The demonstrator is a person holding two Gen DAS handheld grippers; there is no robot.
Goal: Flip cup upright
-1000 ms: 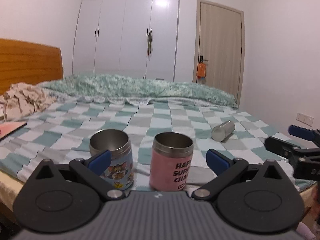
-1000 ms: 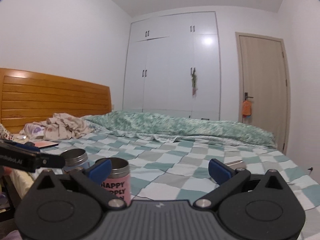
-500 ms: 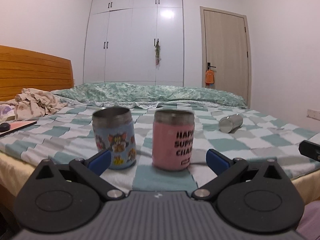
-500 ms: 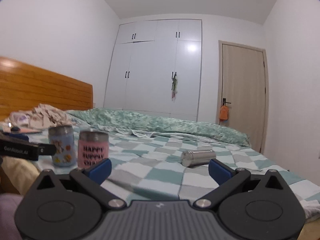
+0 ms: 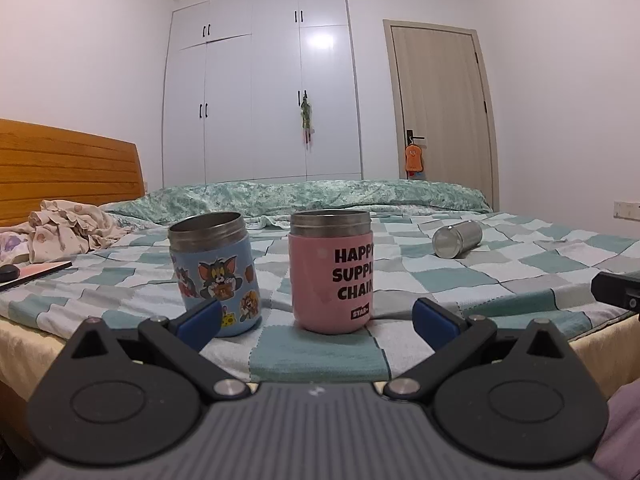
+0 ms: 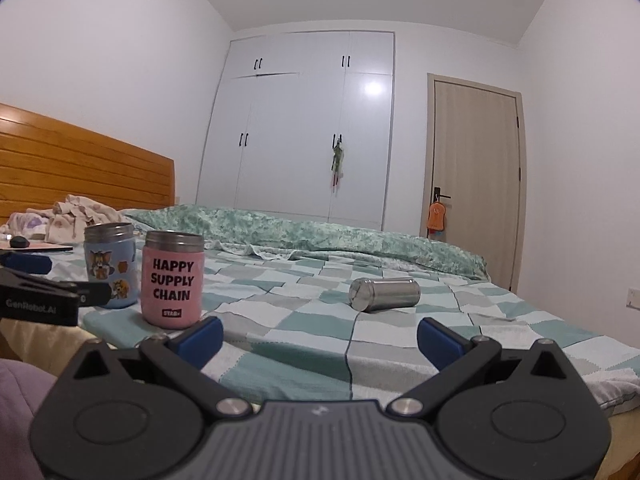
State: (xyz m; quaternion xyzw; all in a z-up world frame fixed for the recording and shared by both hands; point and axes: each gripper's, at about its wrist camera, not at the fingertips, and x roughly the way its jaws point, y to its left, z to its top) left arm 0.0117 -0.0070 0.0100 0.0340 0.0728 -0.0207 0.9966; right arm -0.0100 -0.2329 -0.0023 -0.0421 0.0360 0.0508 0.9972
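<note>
Item: steel cup (image 6: 385,294), plain metal, lying on its side on the checked bedspread (image 6: 304,344), closed end turned toward the cameras, well apart from the two standing cups and further onto the bed; in the left wrist view it lies off to the right (image 5: 457,239)

Item: pink cup (image 5: 331,271), lettered, upright near the bed's front edge, open mouth up

Item: blue cartoon cup (image 5: 215,274), upright just beside the pink one, apart from it, seeming to lean slightly on the soft cover

Item: left gripper (image 5: 316,317), fingers spread wide, nothing between them, hovering short of the bed edge facing the two upright cups

Item: right gripper (image 6: 319,335), fingers likewise wide apart and empty, aimed roughly toward the steel cup, not yet near it

Judged status: only the steel cup needs righting; no grasp begun

Risks, as judged:
- round smooth body on soft cloth may roll off when a finger nudges it before both pads close
- polished metal may slip or twist in the pads as it is swung upright
- bedspread yields and wrinkles; a cup set down on a fold may topple again
- the left gripper's reach crosses the pink and blue cups, which could be knocked over
</note>
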